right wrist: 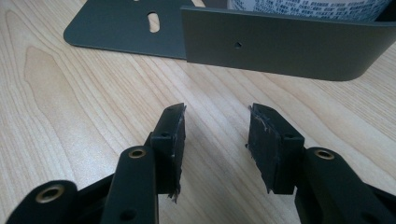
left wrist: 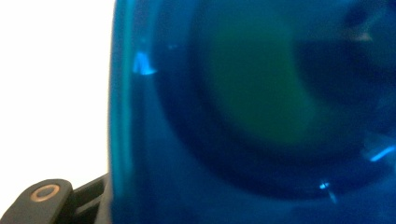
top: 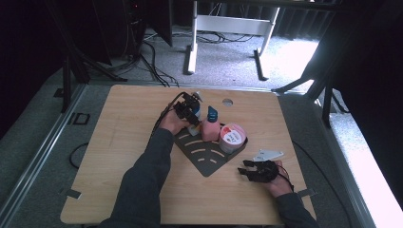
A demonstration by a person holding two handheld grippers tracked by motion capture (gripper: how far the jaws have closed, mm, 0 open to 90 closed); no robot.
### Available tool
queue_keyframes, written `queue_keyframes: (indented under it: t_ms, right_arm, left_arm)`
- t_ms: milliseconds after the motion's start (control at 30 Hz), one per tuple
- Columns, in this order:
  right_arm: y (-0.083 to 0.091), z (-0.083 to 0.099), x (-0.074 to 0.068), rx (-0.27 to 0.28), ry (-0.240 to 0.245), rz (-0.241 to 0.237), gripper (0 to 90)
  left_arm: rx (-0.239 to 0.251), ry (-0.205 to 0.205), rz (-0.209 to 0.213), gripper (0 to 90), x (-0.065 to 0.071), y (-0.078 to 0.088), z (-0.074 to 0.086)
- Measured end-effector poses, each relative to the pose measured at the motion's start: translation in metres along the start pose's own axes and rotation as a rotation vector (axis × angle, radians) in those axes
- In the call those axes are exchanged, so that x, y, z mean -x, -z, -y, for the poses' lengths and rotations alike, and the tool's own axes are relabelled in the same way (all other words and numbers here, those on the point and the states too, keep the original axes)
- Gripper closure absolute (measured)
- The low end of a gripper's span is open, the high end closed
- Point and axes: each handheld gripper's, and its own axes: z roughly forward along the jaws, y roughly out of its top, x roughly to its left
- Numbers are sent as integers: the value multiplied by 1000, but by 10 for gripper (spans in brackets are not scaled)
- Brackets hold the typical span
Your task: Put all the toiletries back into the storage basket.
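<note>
Right now we've got the left gripper (top: 189, 110) at the far side of the dark metal rack (top: 205, 159), which sits mid-table w/ one corner pointing at the near edge. Its jaws are around a blue bottle (top: 195, 113) standing at the rack's far-left end; in the left gripper view the blue bottle (left wrist: 252, 121) is pressed right up to the lens, blurred, so it looks gripped. Just beside it on the rack stands a pink bottle (top: 210, 128) w/ a blue cap, and next to that a pink-and-white tub (top: 231, 137), all in a row along the rack's far-right side. Our right gripper (top: 247, 170) rests on the table (top: 119, 142) near the rack's right corner, towards the near-right part of the tabletop. In the right gripper view its gripper (right wrist: 215, 140) has jaws approx half apart, nothing between them, just bare wood, w/ the rack's upright wall (right wrist: 280, 44) ahead.
</note>
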Motion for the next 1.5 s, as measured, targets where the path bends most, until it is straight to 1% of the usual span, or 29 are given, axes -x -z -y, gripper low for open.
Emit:
queue_keyframes:
  t_ms: [300, 467, 533, 567, 600, 700, 800, 833, 867, 967, 1033, 1067, 1100, 1167, 1233, 1300, 1400, 1500]
  right_arm:
    - [0, 0, 0, 0, 1, 1, 556]
    - [0, 0, 0, 0, 1, 1, 556]
    - [0, 0, 0, 0, 0, 0, 557]
    - [0, 0, 0, 0, 0, 1, 556]
    - [0, 0, 0, 0, 1, 1, 556]
    - [0, 0, 0, 0, -1, 2, 555]
    - [0, 0, 0, 0, 0, 2, 555]
    - [0, 0, 0, 0, 0, 2, 555]
    - [0, 0, -1, 0, 0, 3, 555]
    - [0, 0, -1, -1, -1, 2, 555]
    - [0, 0, -1, 0, -1, 3, 555]
    - [0, 0, -1, -2, 0, 3, 555]
    - [0, 0, -1, -1, 0, 4, 555]
    - [0, 0, -1, -2, -1, 3, 554]
    - [0, 0, -1, -1, 0, 3, 555]
    - [0, 0, -1, -1, -1, 2, 554]
    - [0, 0, -1, -1, -2, 3, 553]
    - [0, 0, -1, -1, -1, 3, 553]
  left_arm:
    - [12, 0, 3, 548, 1, -3, -1]
    - [20, 16, 23, 532, -2, -3, 0]
    - [17, 31, 27, 513, -3, -4, 0]
    - [15, 33, 29, 481, -3, -4, 0]
    - [10, 36, 29, 475, -3, -4, 0]
    - [9, 38, 33, 456, -2, -5, 1]
    - [8, 31, 29, 441, -1, -4, 2]
    - [8, 29, 18, 441, -1, -3, 2]
    - [11, 32, 10, 413, -1, -1, 3]
    - [10, 28, 7, 392, -1, 4, 5]
    - [8, 29, 7, 382, -1, 6, 5]
    - [9, 30, 11, 375, -2, 9, 7]
    - [9, 35, 21, 367, -2, 11, 8]
    - [10, 39, 18, 343, -2, 14, 10]
    - [16, 36, 28, 332, -2, 18, 13]
    - [6, 34, 19, 307, -1, 21, 14]
    - [4, 21, 13, 298, -1, 28, 17]
    - [10, 24, 8, 297, -1, 32, 20]
